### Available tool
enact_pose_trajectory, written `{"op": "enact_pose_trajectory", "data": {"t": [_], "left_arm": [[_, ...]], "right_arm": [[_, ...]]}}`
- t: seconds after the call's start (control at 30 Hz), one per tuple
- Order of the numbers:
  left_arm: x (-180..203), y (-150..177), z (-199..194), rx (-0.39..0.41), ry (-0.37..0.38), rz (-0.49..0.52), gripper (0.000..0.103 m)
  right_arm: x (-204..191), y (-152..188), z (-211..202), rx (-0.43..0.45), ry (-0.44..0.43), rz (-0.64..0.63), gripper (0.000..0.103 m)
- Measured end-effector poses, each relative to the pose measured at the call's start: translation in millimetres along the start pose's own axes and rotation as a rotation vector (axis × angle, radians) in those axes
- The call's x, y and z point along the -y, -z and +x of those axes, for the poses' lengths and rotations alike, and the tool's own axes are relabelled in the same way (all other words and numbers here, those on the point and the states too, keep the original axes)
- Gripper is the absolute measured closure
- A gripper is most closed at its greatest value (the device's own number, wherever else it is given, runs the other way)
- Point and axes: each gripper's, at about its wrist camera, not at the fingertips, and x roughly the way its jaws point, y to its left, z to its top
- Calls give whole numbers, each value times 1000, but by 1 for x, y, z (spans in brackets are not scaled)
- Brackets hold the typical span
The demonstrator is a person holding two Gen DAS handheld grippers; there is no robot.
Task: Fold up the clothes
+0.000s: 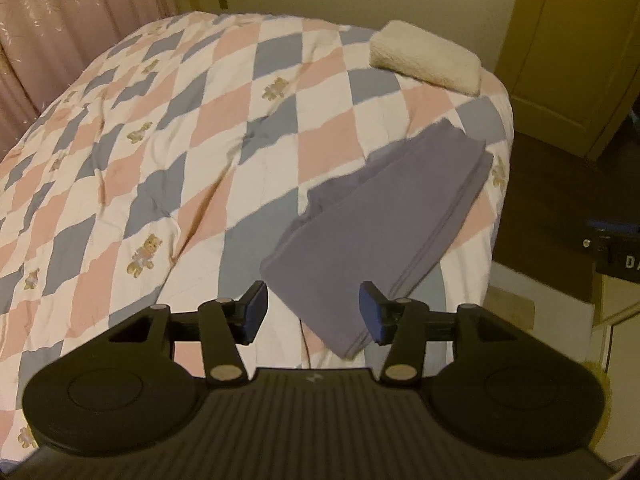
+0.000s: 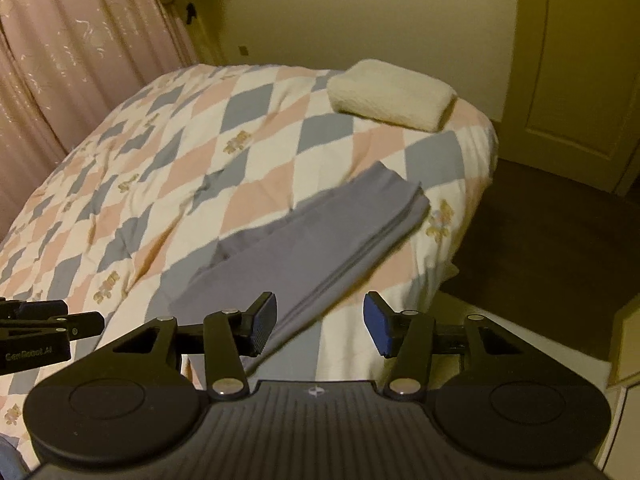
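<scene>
A diamond-patterned teddy-bear quilt (image 1: 192,128) covers the bed; a folded grey-purple garment (image 1: 372,224) lies near its right edge, a cream folded towel (image 1: 426,56) beyond at the far right corner. Left gripper (image 1: 313,311) and right gripper (image 2: 320,322) both hover released, holding nothing

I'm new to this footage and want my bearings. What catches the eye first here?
The diamond-patterned quilt with little bears fills the bed. A grey folded garment lies near its right edge, with a cream folded towel at the far corner. Both claws, left and right, hang open over the garment's near end.
</scene>
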Motion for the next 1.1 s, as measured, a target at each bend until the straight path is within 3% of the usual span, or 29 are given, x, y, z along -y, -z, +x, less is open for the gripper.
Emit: {"op": "enact_pose_trajectory", "data": {"t": [0.33,0.67,0.83,0.93,1.1], "left_arm": [[9,46,44,-173,-22,43,55],[8,62,48,-203,-34,38,55],[4,65,50,-172,-10,69,55],[-3,75,51,-66,-13,213,55],[-11,113,76,152,-199,776,55]], "right_arm": [[6,43,10,-102,32,-9,52],[2,57,12,-142,16,-41,51],[5,58,14,-149,21,-37,50],[5,61,15,-151,18,-44,50],[-13,74,30,-168,4,-147,50]]}}
